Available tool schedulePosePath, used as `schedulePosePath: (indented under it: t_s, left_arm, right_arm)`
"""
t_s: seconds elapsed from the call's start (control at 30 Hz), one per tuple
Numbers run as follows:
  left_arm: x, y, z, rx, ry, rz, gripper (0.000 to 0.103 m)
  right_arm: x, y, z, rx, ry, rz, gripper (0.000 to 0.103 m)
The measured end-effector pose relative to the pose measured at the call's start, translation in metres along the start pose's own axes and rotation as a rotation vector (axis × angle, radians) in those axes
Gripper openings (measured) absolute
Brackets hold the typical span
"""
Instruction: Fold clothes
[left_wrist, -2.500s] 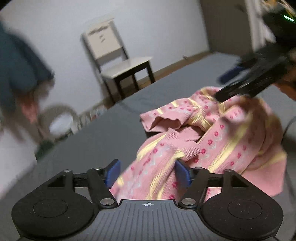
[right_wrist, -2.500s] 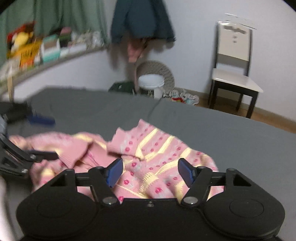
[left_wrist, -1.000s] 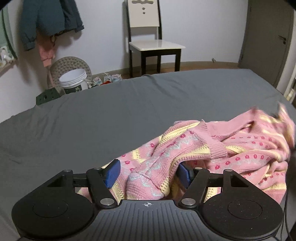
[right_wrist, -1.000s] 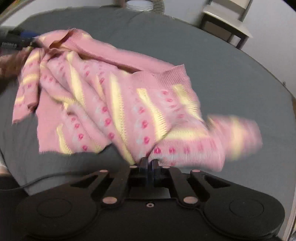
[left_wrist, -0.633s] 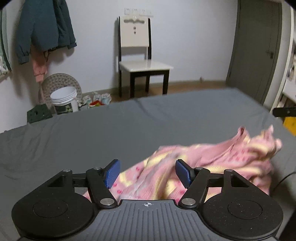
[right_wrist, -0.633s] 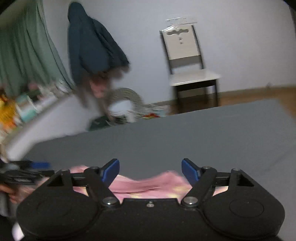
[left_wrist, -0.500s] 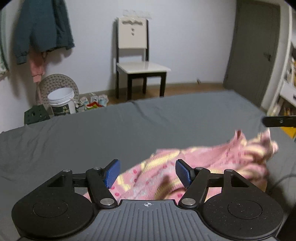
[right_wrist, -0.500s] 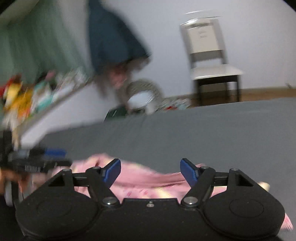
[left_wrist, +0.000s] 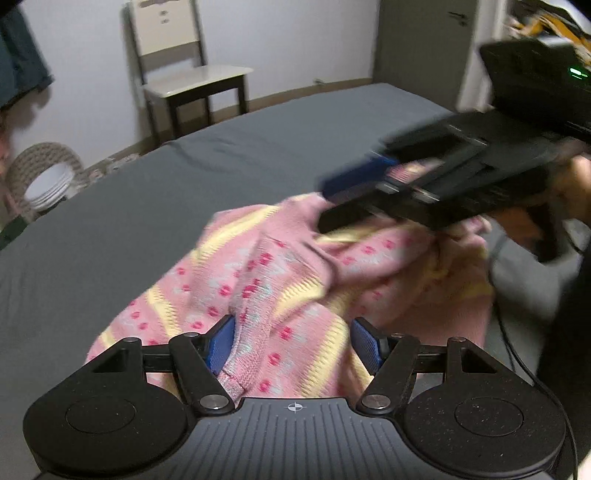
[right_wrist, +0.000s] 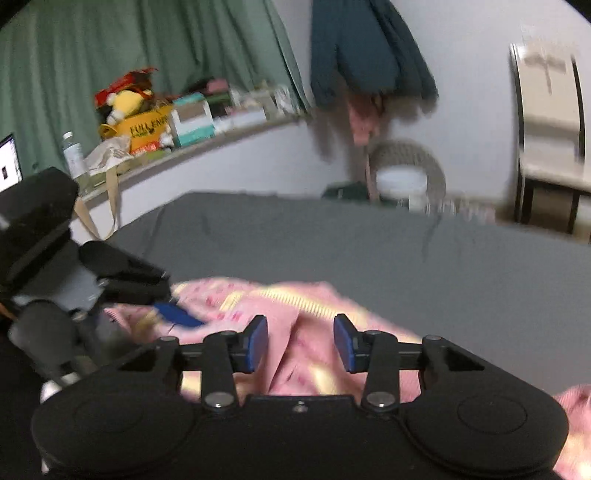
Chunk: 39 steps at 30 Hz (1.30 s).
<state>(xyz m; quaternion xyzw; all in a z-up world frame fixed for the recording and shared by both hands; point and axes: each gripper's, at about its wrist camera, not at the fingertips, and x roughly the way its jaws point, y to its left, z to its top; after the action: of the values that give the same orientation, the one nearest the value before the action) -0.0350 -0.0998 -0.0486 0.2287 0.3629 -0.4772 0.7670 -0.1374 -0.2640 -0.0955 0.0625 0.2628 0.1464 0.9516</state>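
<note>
From the left wrist camera, the left gripper (left_wrist: 293, 345) sat low over the near edge of a grey bed (left_wrist: 155, 206), its 2 blue-padded fingers (left_wrist: 218, 345) spread wide with a fold of the pink sweater (left_wrist: 280, 273) bunched up between them; the knit touched the left pad, but the jaws were not pressed onto it. The sweater, pink with yellow bands and small red dots, lay crumpled on the bed straight ahead and to the right of this gripper. The right gripper (left_wrist: 343, 195) came in from the upper right, blurred, with its blue tips at the far upper edge of the sweater; a hand (left_wrist: 570, 184) showed behind its black body, and a small green light glowed on top. A chair (left_wrist: 184, 70) with a pale seat stood against the white wall beyond the bed, and a woven basket (left_wrist: 40, 173) sat on the floor to the left. From the right wrist camera, the right gripper (right_wrist: 300, 343) had its 2 blue pads apart, with a ridge of the pink sweater (right_wrist: 295, 325) rising in the gap, not pinched. The left gripper (right_wrist: 177, 314) reached in from the left, its blue tips over the sweater's left part, too blurred to judge its opening here. Beyond the grey bed (right_wrist: 369, 243) hung a dark blue jacket (right_wrist: 365, 48) on the wall, next to a green curtain (right_wrist: 110, 55) and a cluttered shelf (right_wrist: 192, 125).
</note>
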Motion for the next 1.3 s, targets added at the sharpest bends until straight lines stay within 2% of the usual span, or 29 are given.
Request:
schedulePosePath:
  t_s: [0.07, 0.13, 0.2, 0.23, 0.3, 0.4, 0.47, 0.57, 0.67, 0.8, 0.9, 1.1, 1.17, 1.2, 1.3]
  left_arm:
    - [-0.007, -0.009, -0.001, 0.053, -0.010, -0.029, 0.067]
    - [-0.012, -0.014, -0.002, 0.096, -0.003, -0.042, 0.067]
    - [-0.014, -0.017, -0.003, 0.117, 0.004, -0.045, 0.067]
    - [-0.015, -0.018, -0.003, 0.125, 0.008, -0.045, 0.067]
    - [-0.021, -0.016, -0.002, 0.120, -0.001, -0.049, 0.067]
    - [-0.038, -0.005, -0.004, 0.089, -0.033, -0.060, 0.070]
    - [-0.046, 0.003, -0.005, 0.067, -0.051, -0.056, 0.072]
    - [-0.050, 0.009, -0.006, 0.052, -0.059, -0.007, 0.072]
    - [-0.044, 0.010, -0.008, 0.062, -0.033, 0.034, 0.072]
    - [-0.032, -0.006, -0.010, 0.188, 0.013, 0.143, 0.072]
    - [-0.032, -0.016, -0.013, 0.288, 0.014, 0.228, 0.072]
    - [-0.032, -0.026, -0.013, 0.352, 0.055, 0.268, 0.072]
    - [-0.033, -0.030, -0.014, 0.368, 0.064, 0.262, 0.072]
    - [-0.034, -0.031, -0.014, 0.371, 0.065, 0.256, 0.072]
    - [-0.038, -0.033, -0.012, 0.375, 0.045, 0.255, 0.072]
  right_arm:
    - [0.005, -0.002, 0.001, 0.000, -0.006, 0.046, 0.046]
    - [0.012, -0.003, -0.002, 0.033, 0.030, 0.143, 0.045]
    - [0.014, 0.004, -0.006, -0.031, 0.103, 0.234, 0.033]
    - [0.013, 0.010, -0.006, -0.092, 0.137, 0.257, 0.023]
    - [0.008, 0.022, -0.010, -0.163, 0.189, 0.304, 0.022]
    - [-0.003, 0.027, -0.013, -0.164, 0.217, 0.380, 0.019]
    - [-0.013, 0.031, -0.012, -0.183, 0.184, 0.356, 0.019]
    - [-0.020, 0.033, -0.007, -0.207, 0.103, 0.226, 0.026]
    - [-0.015, 0.040, -0.004, -0.244, 0.067, 0.153, 0.028]
    - [0.001, 0.060, -0.012, -0.353, 0.109, 0.117, 0.031]
    - [0.011, 0.073, -0.021, -0.410, 0.123, 0.102, 0.032]
    - [0.026, 0.092, -0.034, -0.541, 0.115, 0.014, 0.032]
    - [0.028, 0.100, -0.040, -0.607, 0.122, 0.000, 0.025]
    - [0.028, 0.103, -0.041, -0.633, 0.122, -0.010, 0.024]
    - [0.022, 0.106, -0.039, -0.669, 0.111, -0.022, 0.012]
